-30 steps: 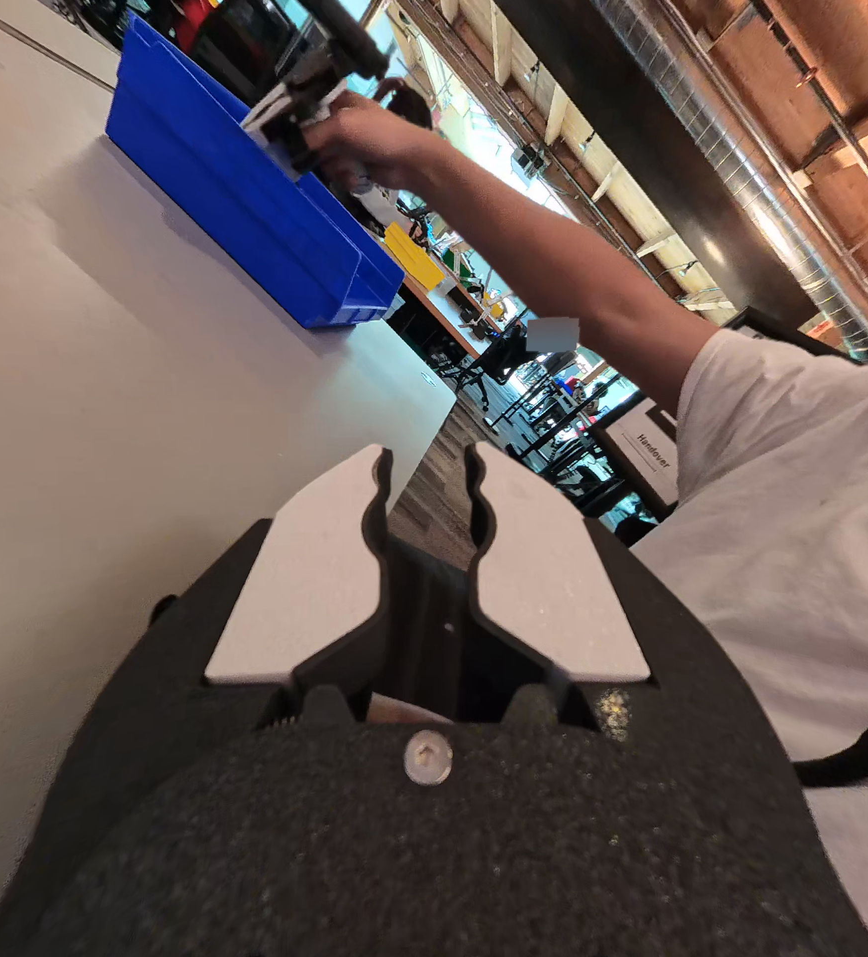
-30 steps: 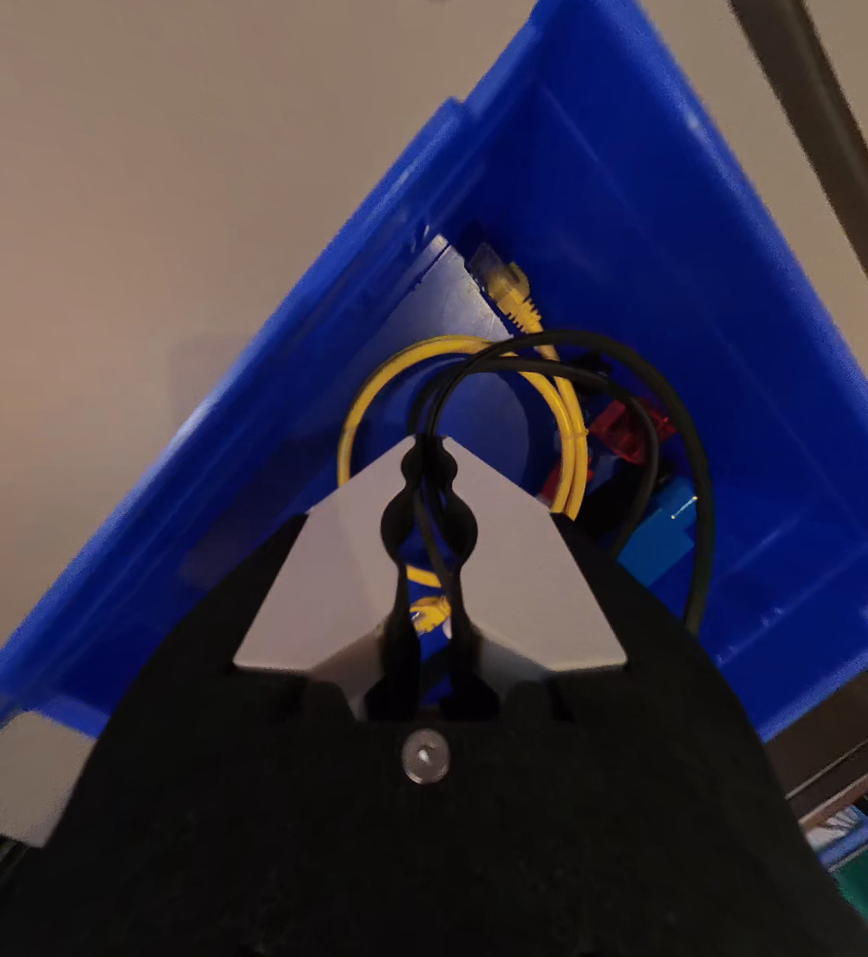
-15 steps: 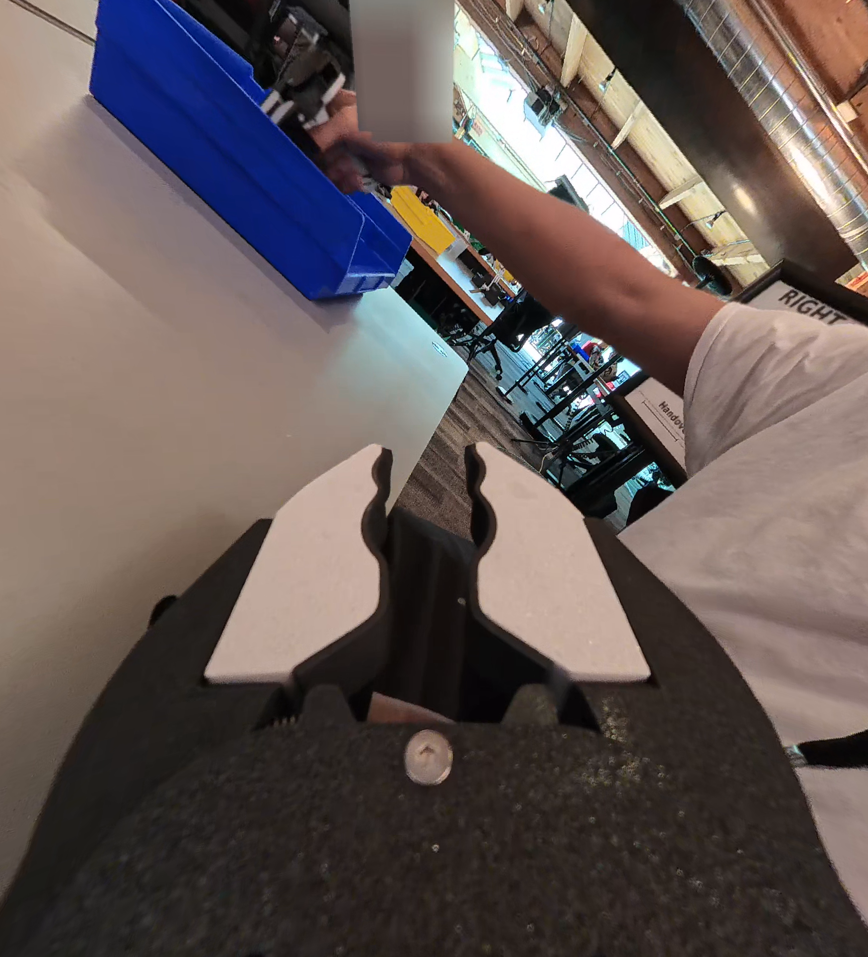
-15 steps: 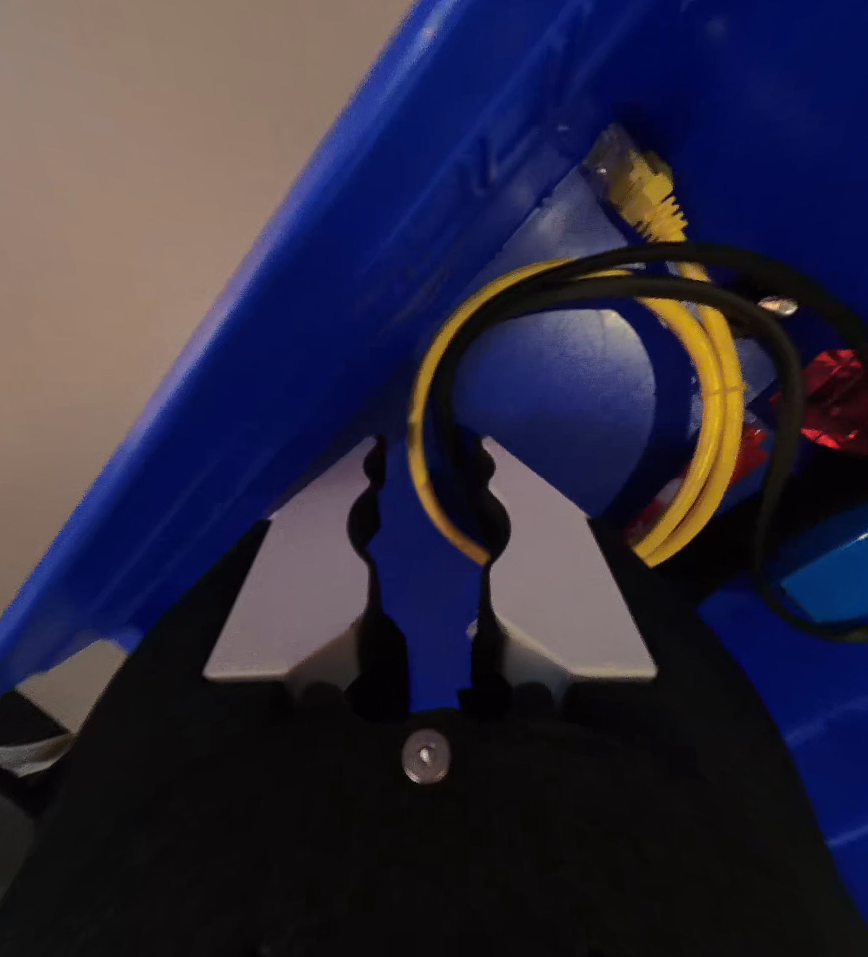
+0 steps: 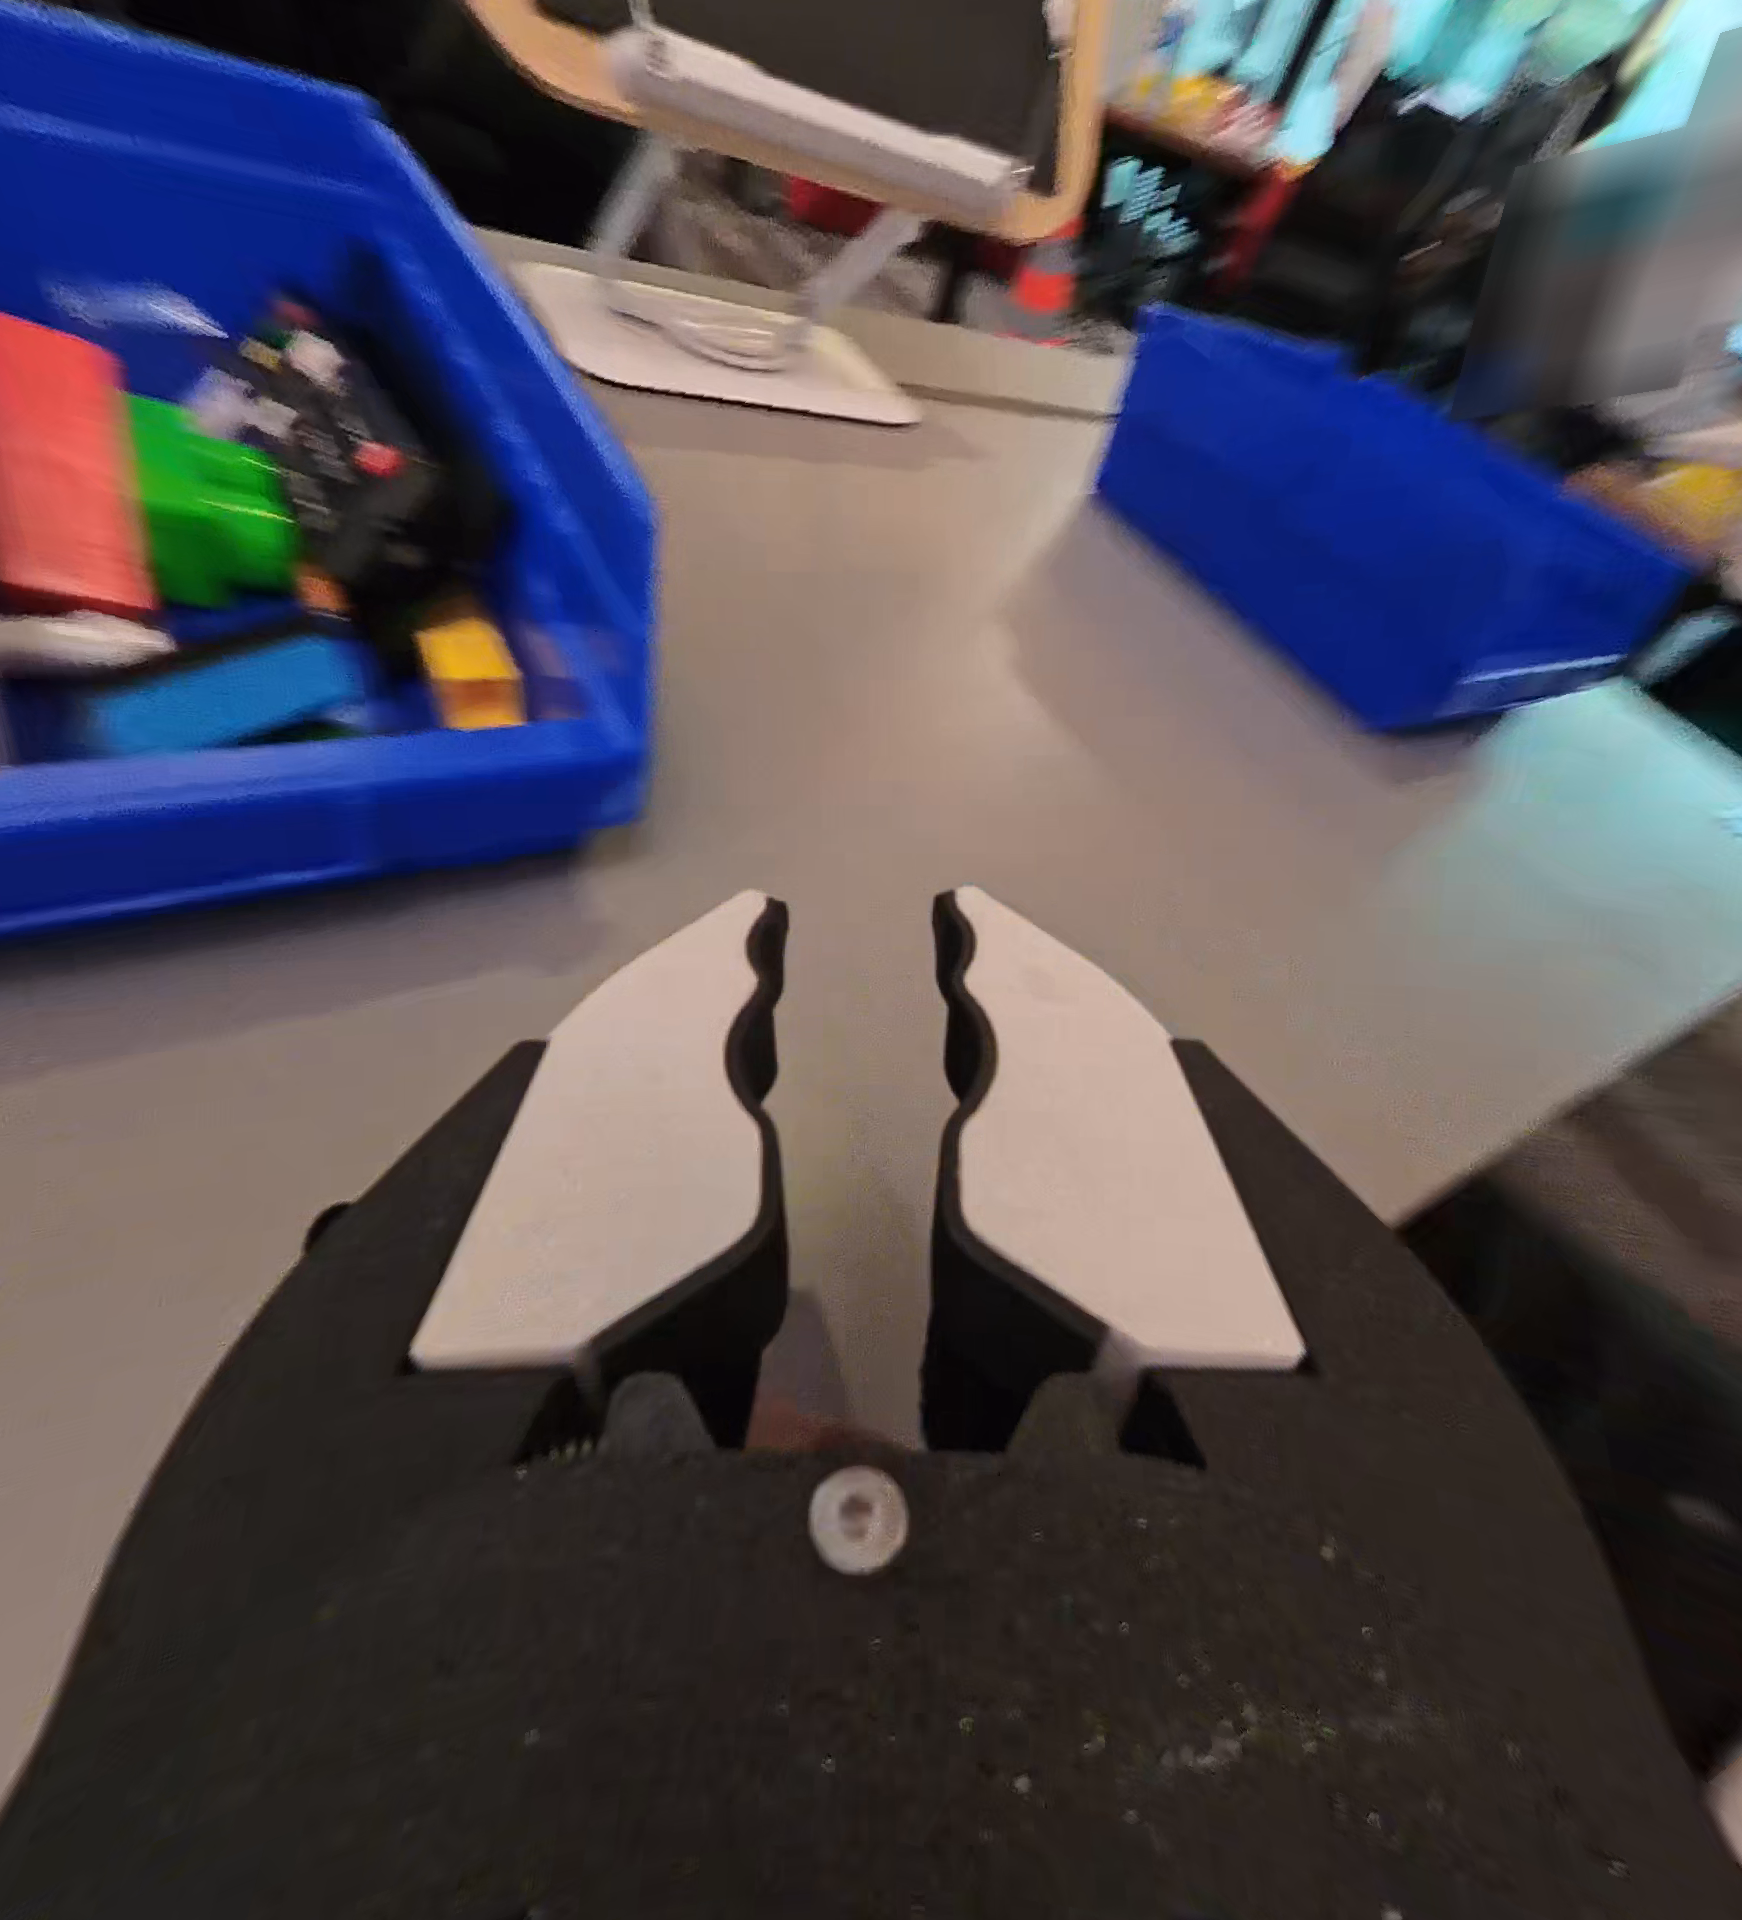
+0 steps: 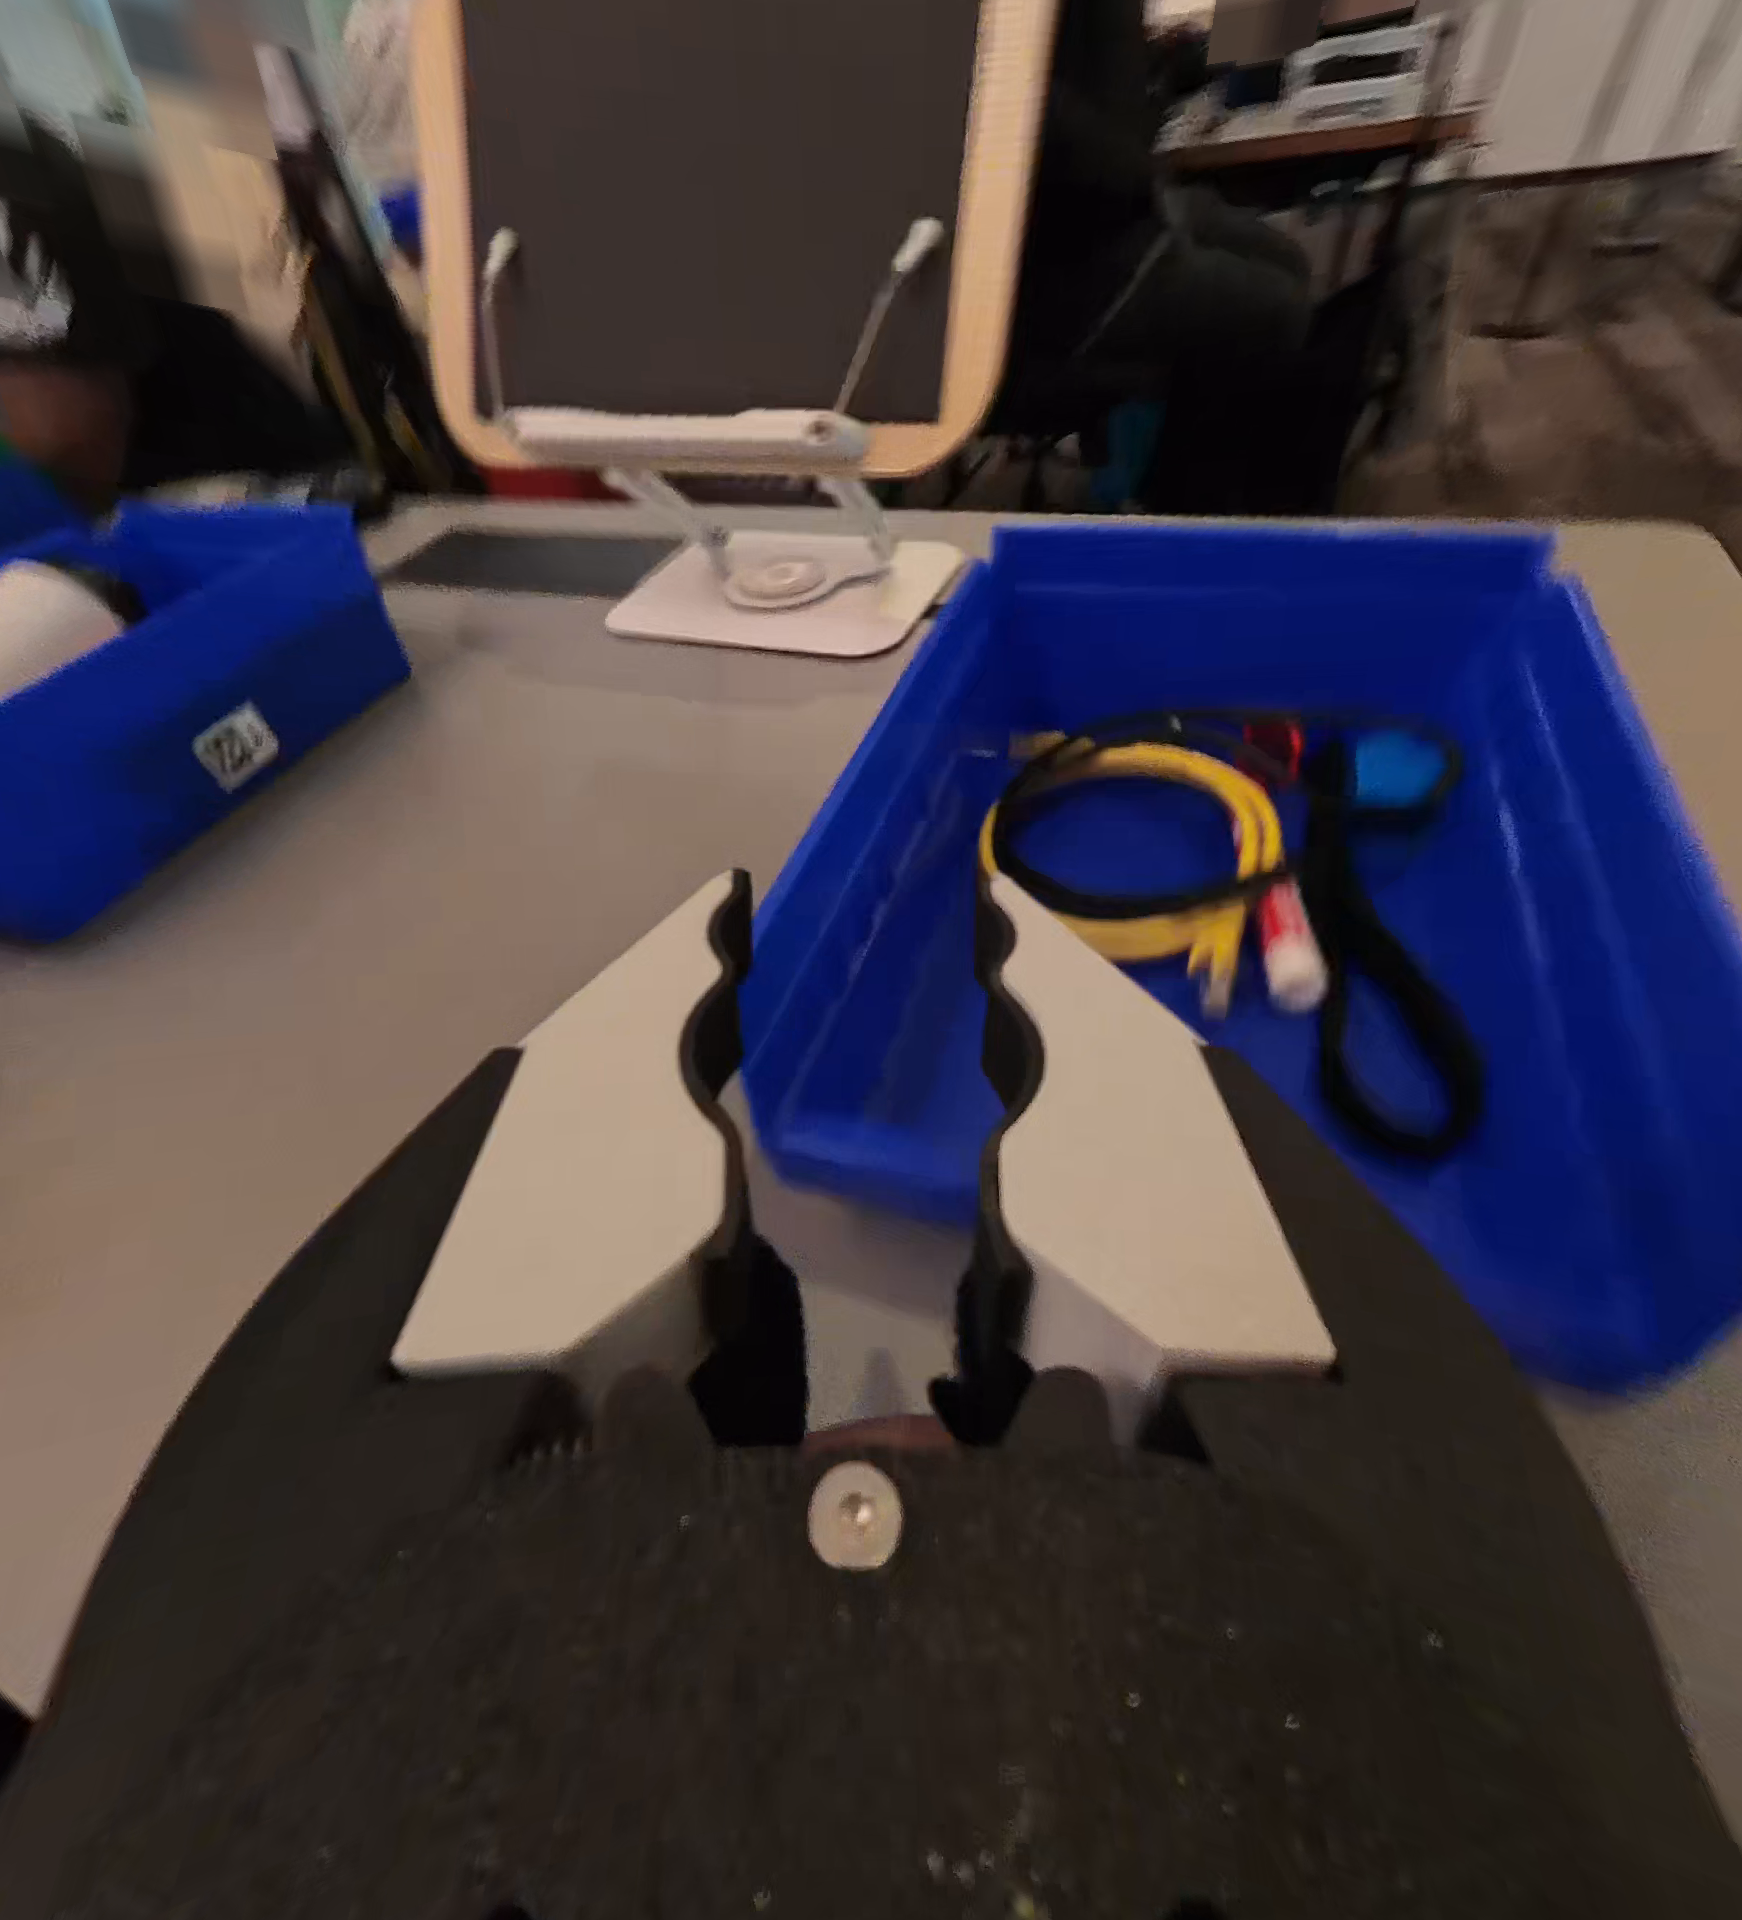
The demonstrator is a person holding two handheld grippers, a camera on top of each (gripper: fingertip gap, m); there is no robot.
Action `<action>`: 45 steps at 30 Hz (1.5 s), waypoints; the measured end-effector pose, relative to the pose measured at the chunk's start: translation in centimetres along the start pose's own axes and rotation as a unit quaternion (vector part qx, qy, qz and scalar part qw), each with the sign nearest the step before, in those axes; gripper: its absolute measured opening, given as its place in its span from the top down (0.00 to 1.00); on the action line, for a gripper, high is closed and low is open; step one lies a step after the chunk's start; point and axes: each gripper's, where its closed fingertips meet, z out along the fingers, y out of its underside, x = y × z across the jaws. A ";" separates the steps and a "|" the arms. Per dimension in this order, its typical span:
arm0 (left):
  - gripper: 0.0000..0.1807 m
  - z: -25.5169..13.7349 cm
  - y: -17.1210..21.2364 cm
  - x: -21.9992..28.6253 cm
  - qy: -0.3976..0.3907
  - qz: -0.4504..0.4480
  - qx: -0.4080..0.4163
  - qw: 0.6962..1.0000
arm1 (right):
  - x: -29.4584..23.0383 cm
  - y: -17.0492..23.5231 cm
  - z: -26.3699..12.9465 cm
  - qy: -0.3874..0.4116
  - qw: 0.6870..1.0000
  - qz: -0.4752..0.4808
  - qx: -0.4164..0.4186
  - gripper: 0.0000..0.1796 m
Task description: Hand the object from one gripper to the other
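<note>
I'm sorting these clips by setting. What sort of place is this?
Probably a shared workshop or lab: a grey table carries blue parts bins of coiled cables and small parts, a tablet stand sits at the back, and blurred benches and shelving fill the room behind.

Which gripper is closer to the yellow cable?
Right. The right gripper hovers open at the near-left corner of the cable's bin, the yellow cable just ahead. The left gripper faces bare table.
</note>
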 end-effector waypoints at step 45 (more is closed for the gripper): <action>0.84 8.3 -0.9 -14.2 0.022 0.350 -0.489 0.798 | -10.4 8.0 -2.7 -0.160 0.978 0.130 -0.026 0.77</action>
